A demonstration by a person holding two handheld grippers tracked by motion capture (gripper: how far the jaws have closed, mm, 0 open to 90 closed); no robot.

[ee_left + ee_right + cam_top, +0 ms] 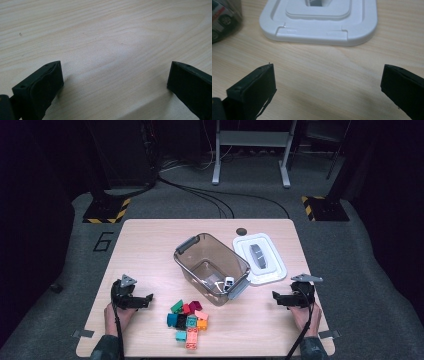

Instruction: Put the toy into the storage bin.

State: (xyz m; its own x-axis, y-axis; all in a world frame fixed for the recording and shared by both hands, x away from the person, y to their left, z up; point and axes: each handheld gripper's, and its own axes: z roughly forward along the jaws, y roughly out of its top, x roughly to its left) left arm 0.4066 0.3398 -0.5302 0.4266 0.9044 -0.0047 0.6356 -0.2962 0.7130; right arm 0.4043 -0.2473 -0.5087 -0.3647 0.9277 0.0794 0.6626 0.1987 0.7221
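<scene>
A clear grey bin stands in the middle of the wooden table, with a small white toy car inside it. Its white lid lies flat to the bin's right. Several coloured toy bricks are heaped in front of the bin. My left gripper rests low at the table's left, open, with bare wood between its jaws. At the table's right my right gripper is open and holds nothing. In the right gripper view the lid lies just ahead of it, and the bin's wall shows at the far left.
A dark round hole sits near the table's far edge. Beyond the table lie floor cables, a metal stand and yellow-black striped bases. Bare wood lies between each gripper and the brick heap.
</scene>
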